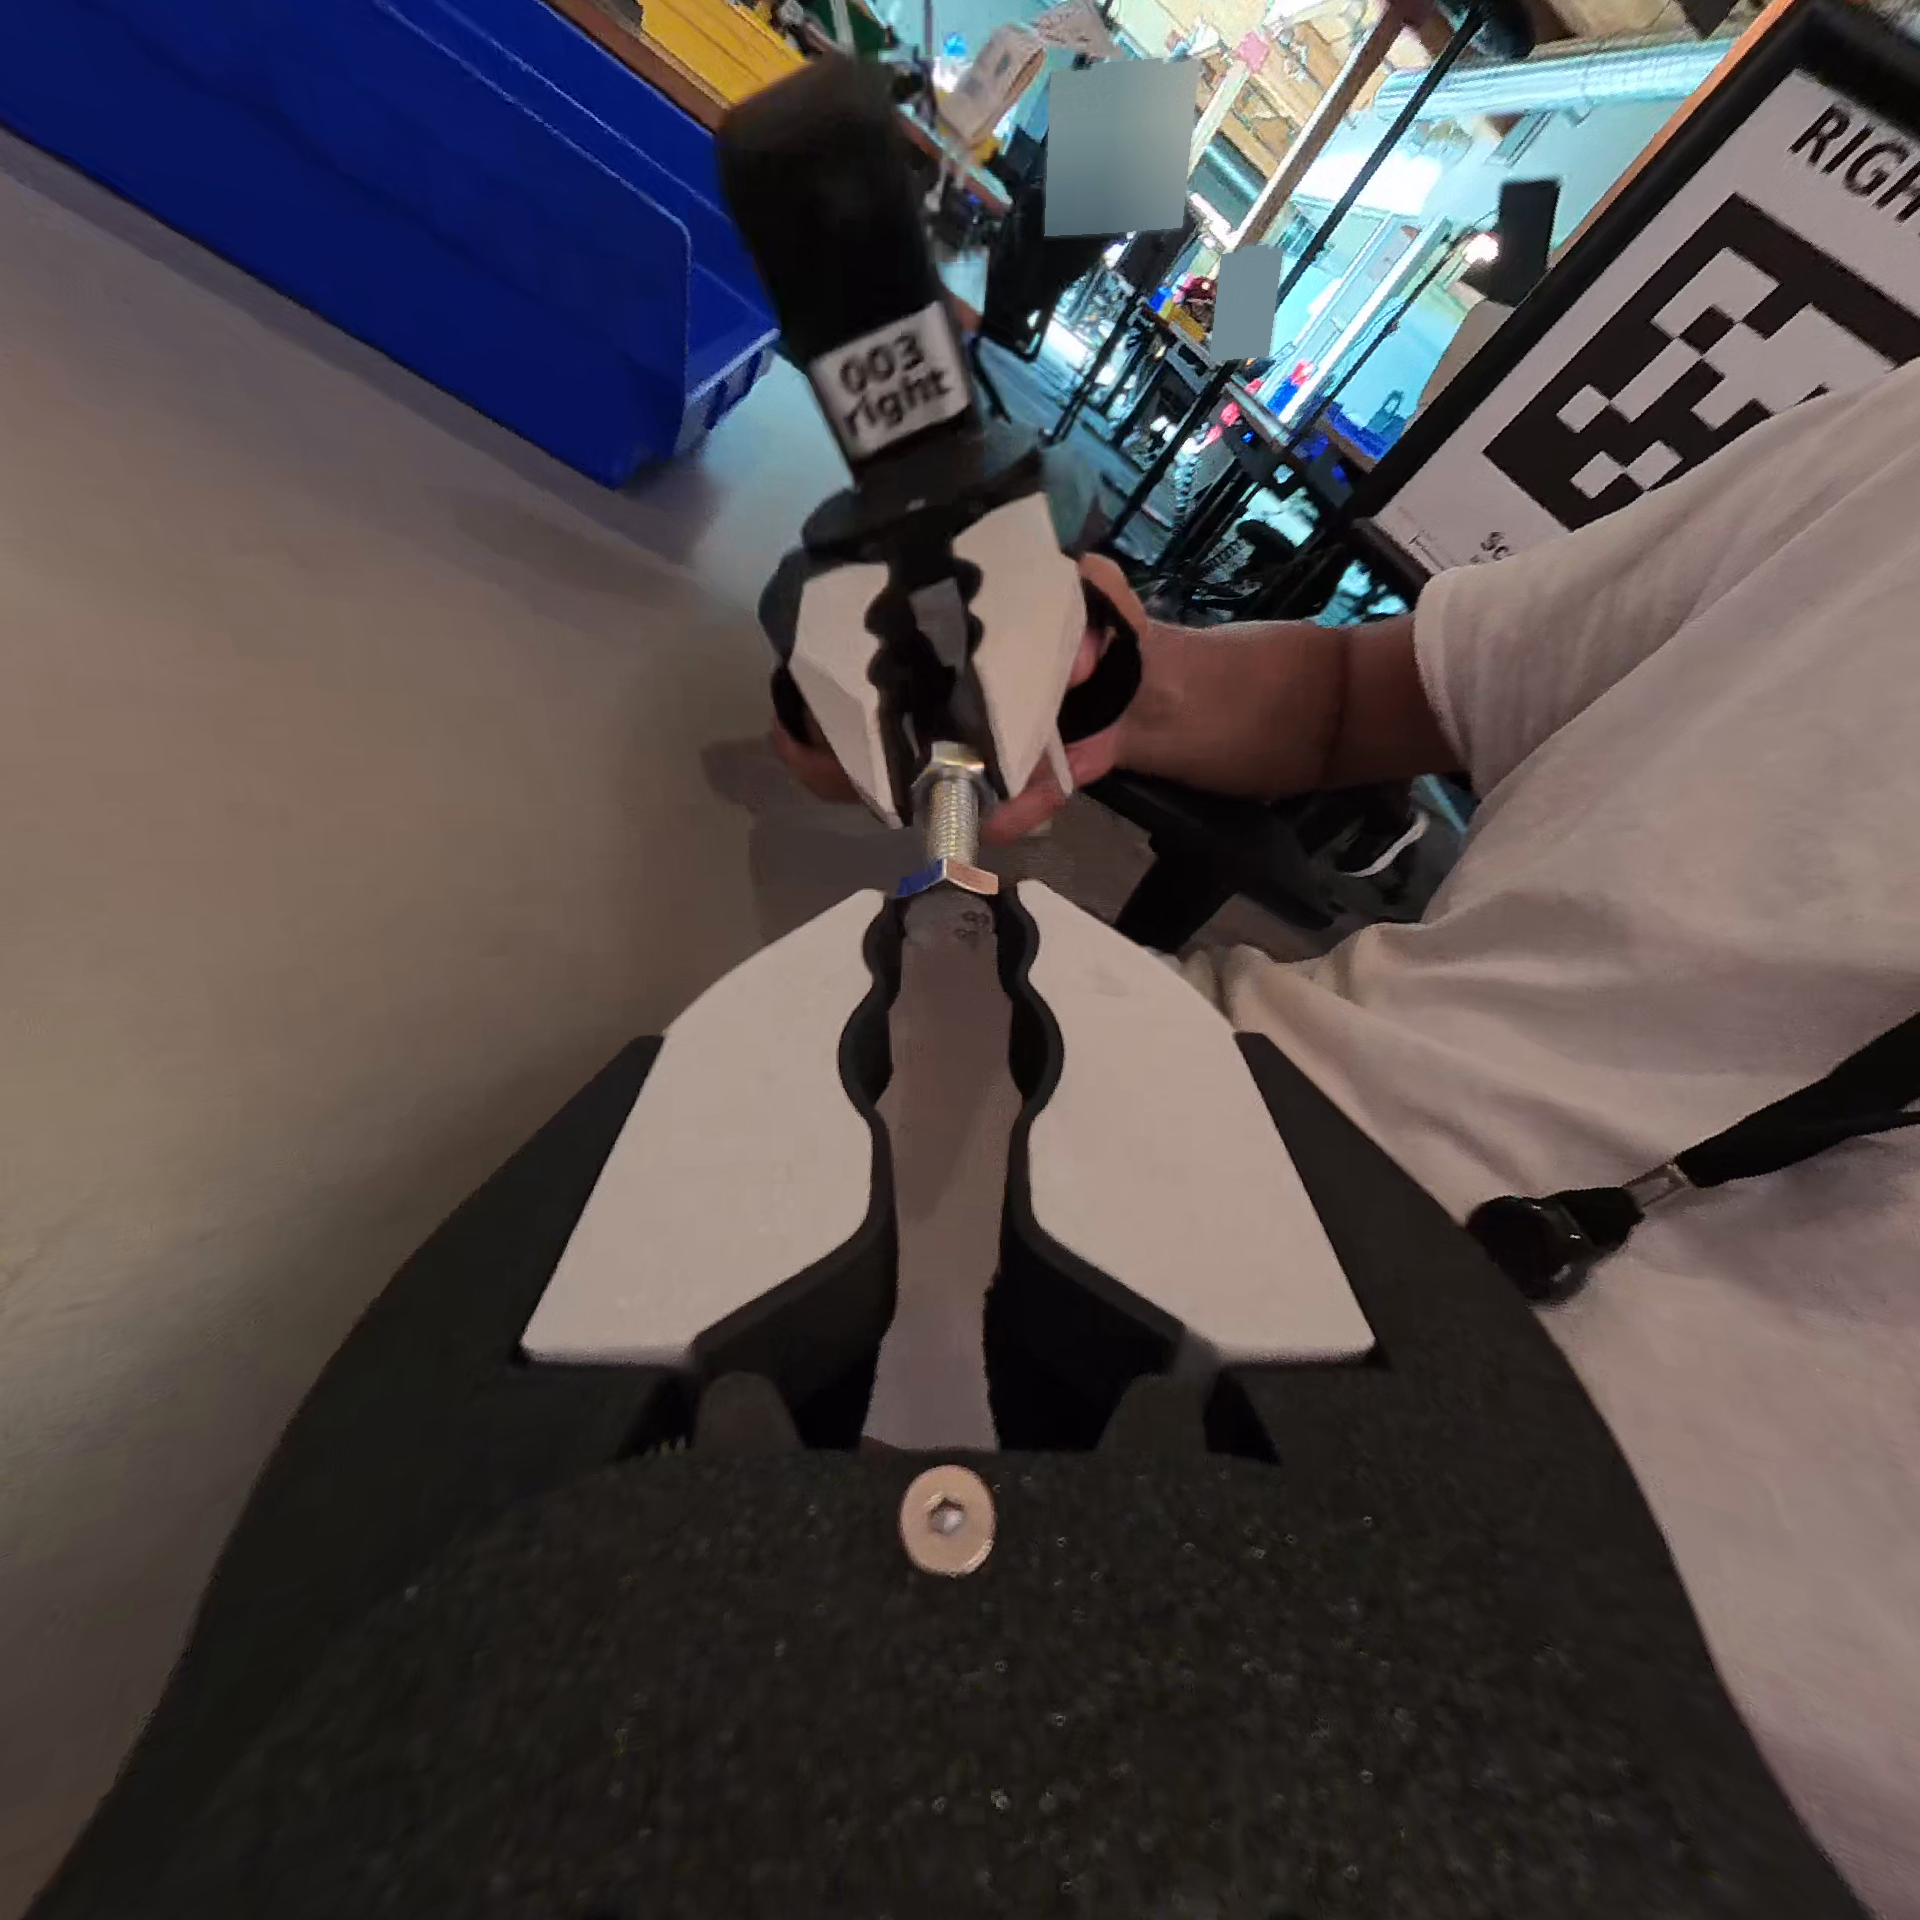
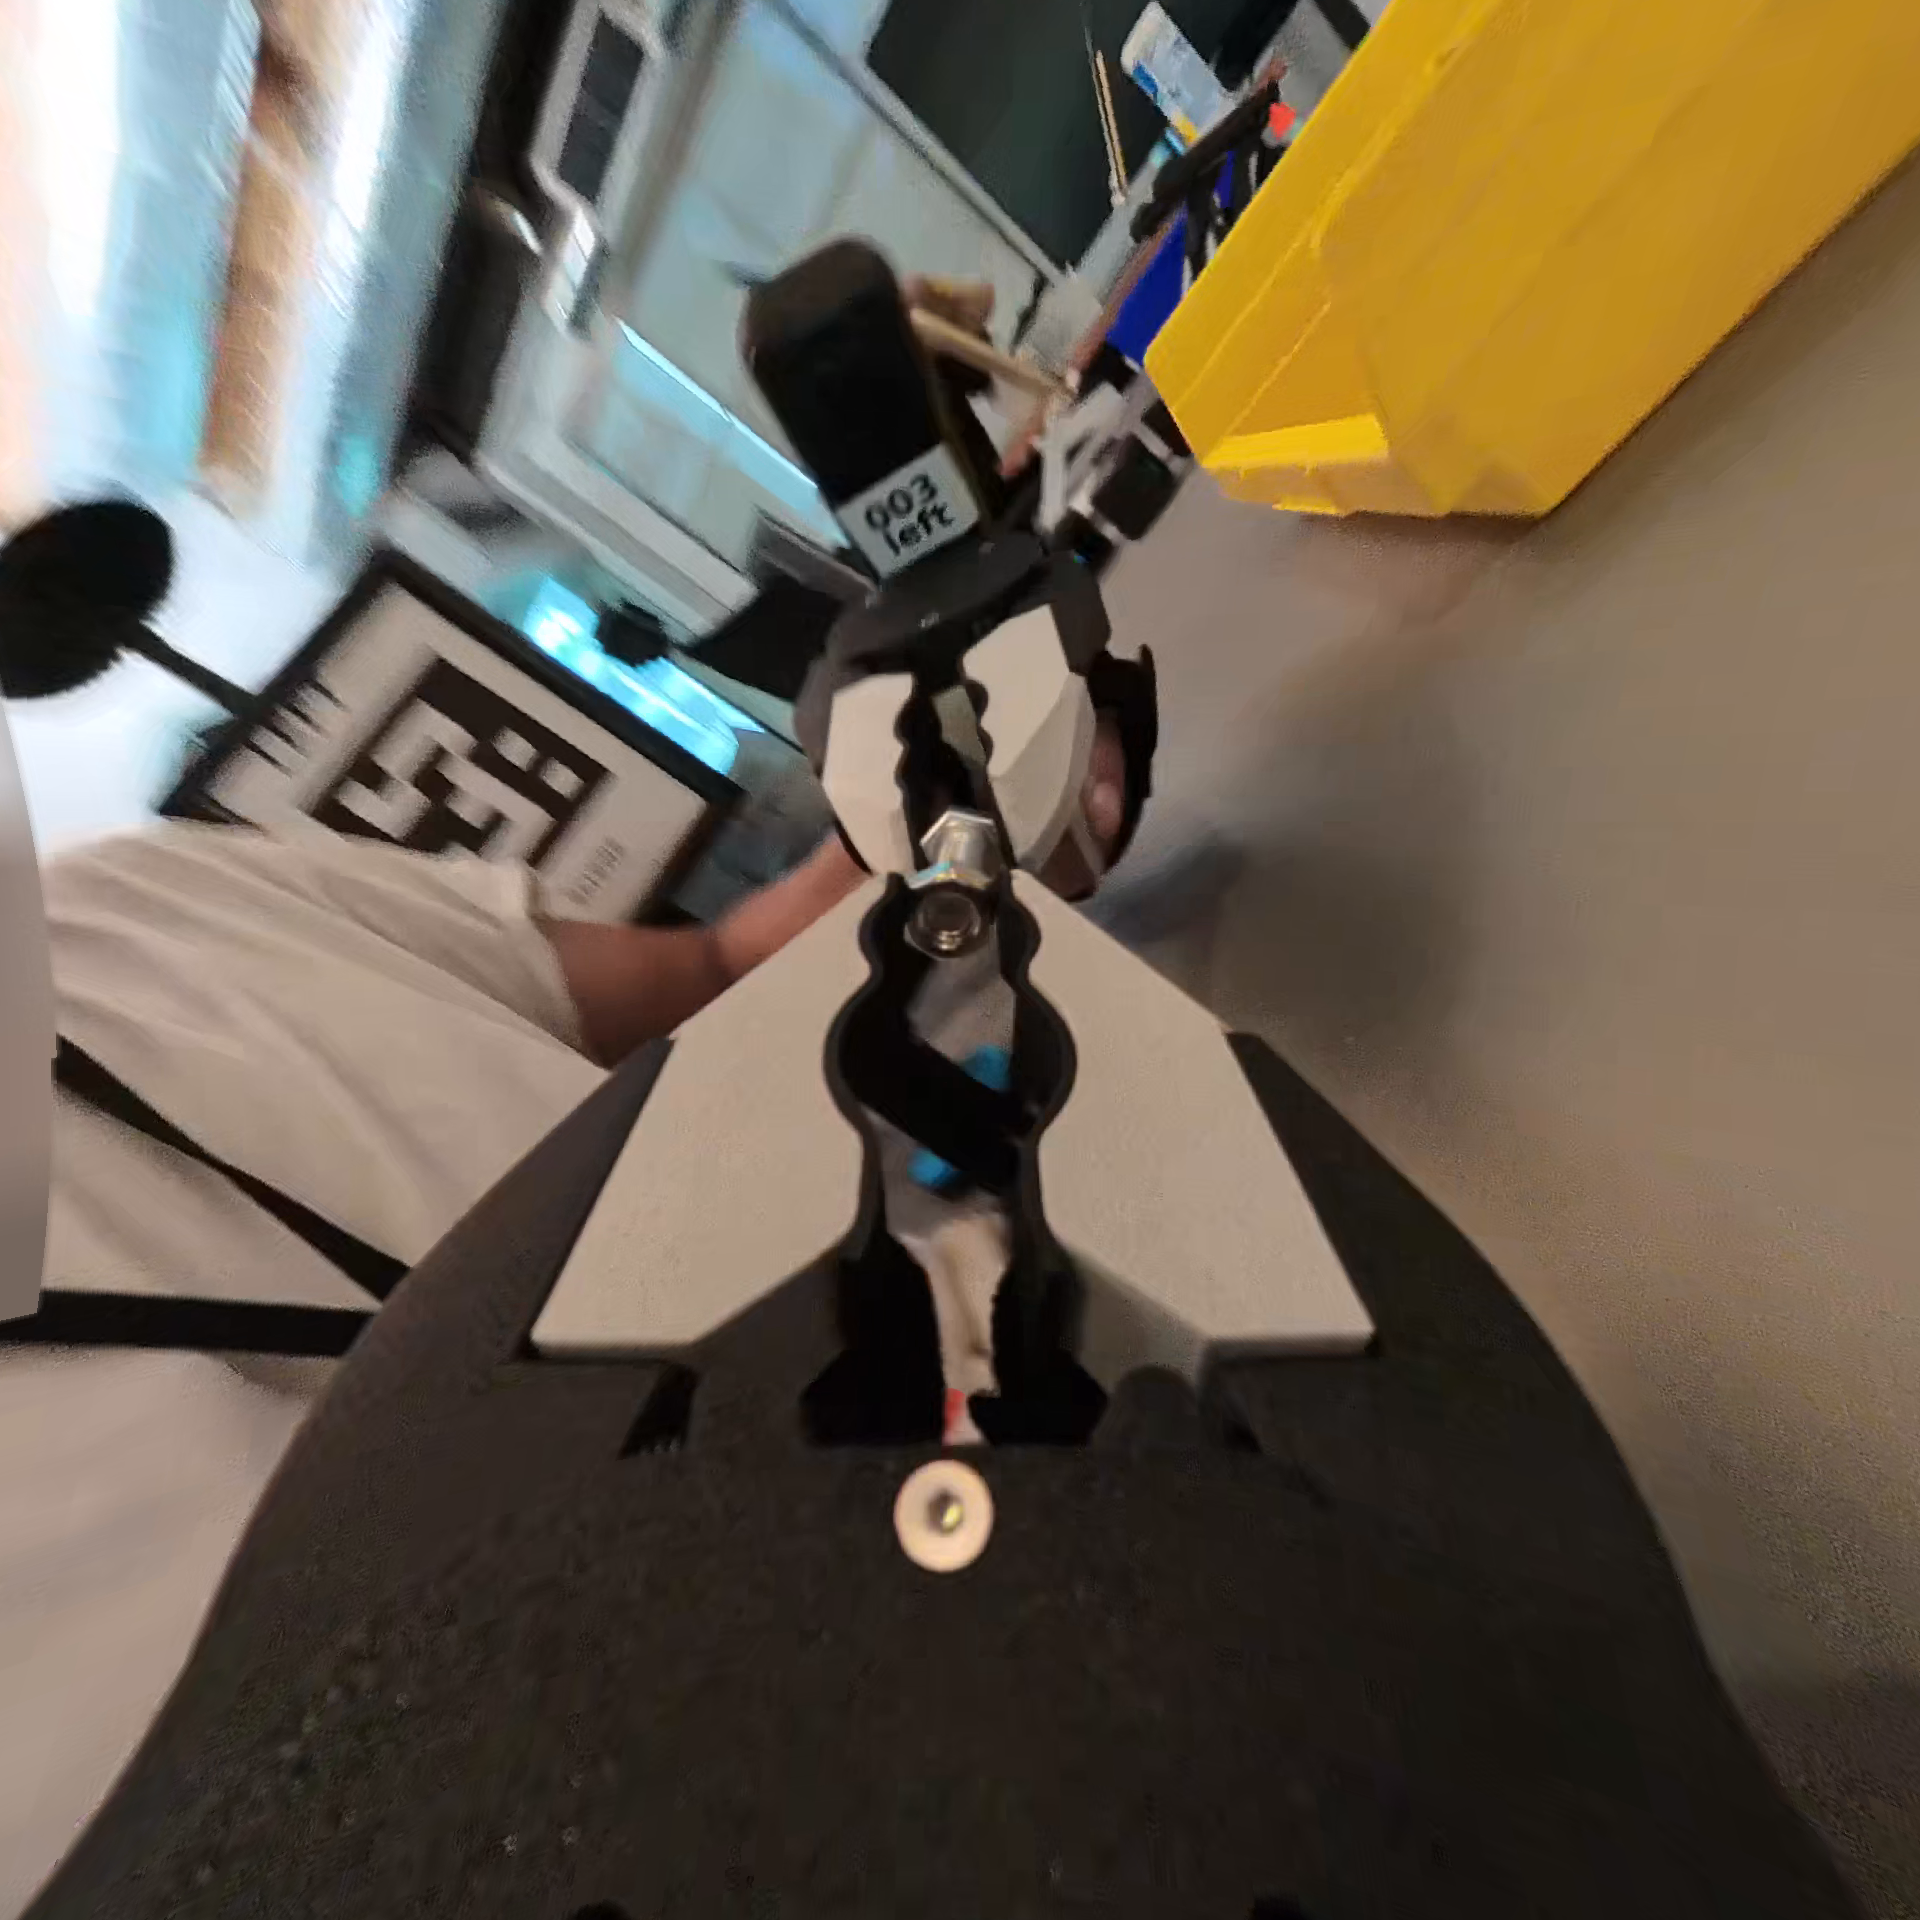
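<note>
A silver bolt (image 1: 943, 821) spans the gap between my two grippers, which face each other above the grey table (image 1: 312, 831). My left gripper (image 1: 948, 896) is shut on the bolt's hex head (image 1: 951, 879). My right gripper (image 1: 956, 795) is shut on a hex nut (image 1: 956, 758) threaded on the far end of the shaft. In the right wrist view my right gripper (image 2: 945, 906) pinches the nut (image 2: 943, 923), seen end on. Just beyond it is the bolt head (image 2: 961, 834), held in the left gripper (image 2: 951, 850). A hand holds each gripper.
A blue bin (image 1: 416, 229) stands on the table at the back left. A yellow bin (image 2: 1507, 260) stands at the upper right of the right wrist view. A framed black-and-white marker board (image 1: 1714, 343) stands behind the person in a white shirt (image 1: 1662, 831).
</note>
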Demonstrator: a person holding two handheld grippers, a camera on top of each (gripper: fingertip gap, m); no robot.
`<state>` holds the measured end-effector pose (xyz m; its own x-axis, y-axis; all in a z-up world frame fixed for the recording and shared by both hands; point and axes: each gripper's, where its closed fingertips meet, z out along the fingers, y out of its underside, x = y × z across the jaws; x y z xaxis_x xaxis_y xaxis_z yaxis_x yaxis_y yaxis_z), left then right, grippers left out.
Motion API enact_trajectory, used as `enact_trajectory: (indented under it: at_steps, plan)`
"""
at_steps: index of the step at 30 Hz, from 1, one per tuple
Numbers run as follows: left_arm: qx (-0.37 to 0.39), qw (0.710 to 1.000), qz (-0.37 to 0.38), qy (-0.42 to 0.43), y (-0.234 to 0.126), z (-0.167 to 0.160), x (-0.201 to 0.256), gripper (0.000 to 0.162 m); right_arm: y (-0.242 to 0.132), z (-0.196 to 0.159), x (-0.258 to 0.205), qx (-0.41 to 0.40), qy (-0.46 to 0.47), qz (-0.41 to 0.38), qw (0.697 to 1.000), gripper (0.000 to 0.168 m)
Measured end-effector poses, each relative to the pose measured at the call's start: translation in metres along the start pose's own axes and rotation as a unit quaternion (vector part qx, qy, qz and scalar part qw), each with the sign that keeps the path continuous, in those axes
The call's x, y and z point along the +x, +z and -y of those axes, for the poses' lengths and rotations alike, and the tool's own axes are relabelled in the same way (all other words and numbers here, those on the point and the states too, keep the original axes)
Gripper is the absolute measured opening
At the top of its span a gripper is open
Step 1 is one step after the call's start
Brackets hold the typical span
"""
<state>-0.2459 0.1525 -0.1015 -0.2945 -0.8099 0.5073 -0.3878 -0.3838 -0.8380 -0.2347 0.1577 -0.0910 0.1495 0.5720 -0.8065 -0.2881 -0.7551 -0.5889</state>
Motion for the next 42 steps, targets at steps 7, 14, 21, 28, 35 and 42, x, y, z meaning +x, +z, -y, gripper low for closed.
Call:
enact_trajectory:
  at_steps: [7, 14, 21, 28, 35, 42]
  plan:
    - [0.002, 1.0, 0.001, 0.003, -0.002, 0.001, 0.0, 0.017, 0.0, -0.002, 0.002, -0.001, -0.029, -0.033, 0.999, 0.026]
    - [0.037, 0.992, -0.078, -0.096, -0.013, 0.008, 0.007, 0.017, -0.007, -0.013, 0.015, -0.111, -0.558, -0.218, 0.793, 0.06]
    - [0.022, 0.99, -0.068, -0.124, -0.01, 0.001, -0.001, 0.017, -0.005, -0.009, 0.01, -0.109, -0.791, -0.315, 0.512, 0.047]
    - [0.005, 0.989, -0.075, -0.126, -0.004, -0.005, 0.003, 0.017, 0.002, -0.008, 0.004, -0.105, -0.83, -0.323, 0.442, 0.02]
    - [-0.022, 0.993, -0.054, -0.099, -0.001, -0.013, 0.001, 0.017, 0.001, -0.016, 0.011, -0.14, -0.682, -0.283, 0.66, 0.019]
    - [-0.026, 0.997, -0.031, -0.067, 0.0, -0.012, -0.002, 0.017, 0.002, -0.022, 0.012, -0.099, -0.125, -0.065, 0.985, 0.018]
